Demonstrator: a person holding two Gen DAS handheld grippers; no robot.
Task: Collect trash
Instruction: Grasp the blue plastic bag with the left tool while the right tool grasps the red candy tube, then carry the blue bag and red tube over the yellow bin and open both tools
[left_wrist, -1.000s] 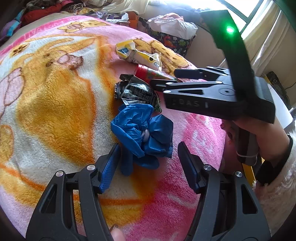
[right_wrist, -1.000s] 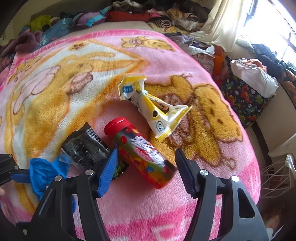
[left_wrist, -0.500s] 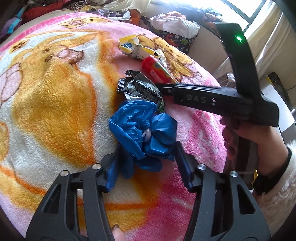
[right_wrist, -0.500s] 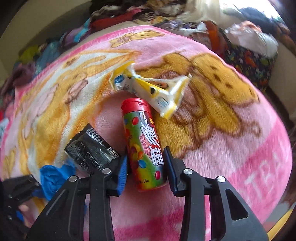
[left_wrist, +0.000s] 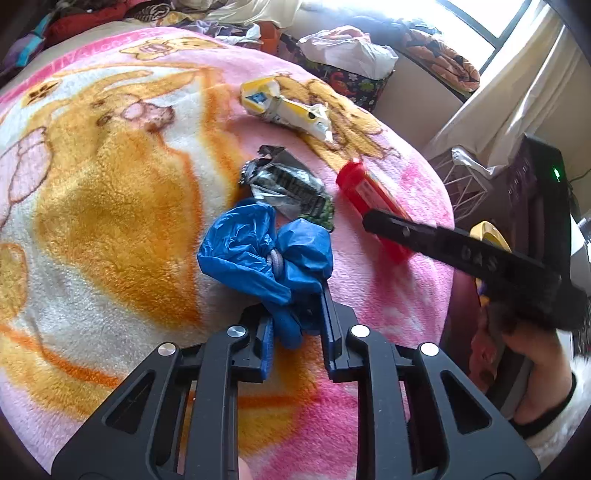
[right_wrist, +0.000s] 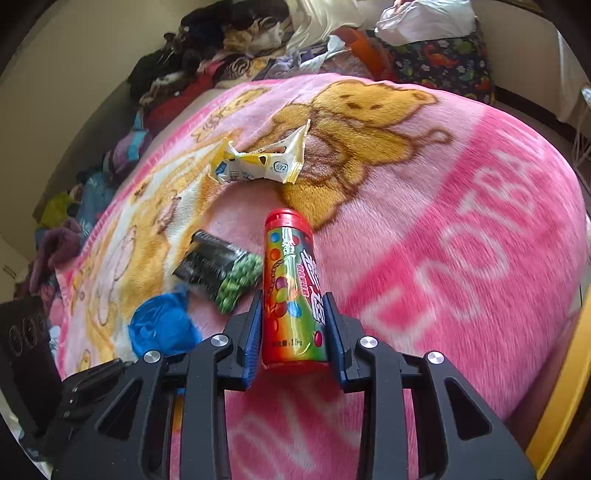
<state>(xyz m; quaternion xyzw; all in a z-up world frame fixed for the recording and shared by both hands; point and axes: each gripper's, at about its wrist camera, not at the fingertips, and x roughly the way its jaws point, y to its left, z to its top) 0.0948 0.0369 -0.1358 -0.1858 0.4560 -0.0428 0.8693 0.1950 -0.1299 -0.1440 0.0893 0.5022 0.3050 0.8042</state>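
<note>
Trash lies on a pink and orange blanket (left_wrist: 110, 206). My left gripper (left_wrist: 295, 321) is shut on the near end of a crumpled blue plastic bag (left_wrist: 258, 251). My right gripper (right_wrist: 293, 325) is shut on a red candy tube (right_wrist: 291, 291) with a red cap; the tube also shows in the left wrist view (left_wrist: 369, 199), with the right gripper (left_wrist: 376, 225) across it. A black snack wrapper (left_wrist: 288, 188) lies between bag and tube, also in the right wrist view (right_wrist: 218, 269). A yellow and white wrapper (left_wrist: 284, 107) lies farther back, also in the right wrist view (right_wrist: 258, 162).
Piles of clothes (right_wrist: 221, 62) line the far edge of the bed. A patterned bin with a white bag (left_wrist: 347, 55) stands beyond the bed by the window. A white wire basket (left_wrist: 461, 177) stands at the bed's right side.
Both grippers have closed: the left one on the blue bag, the right one on the candy tube. The right gripper has swung rightward with the tube, away from the black wrapper.
</note>
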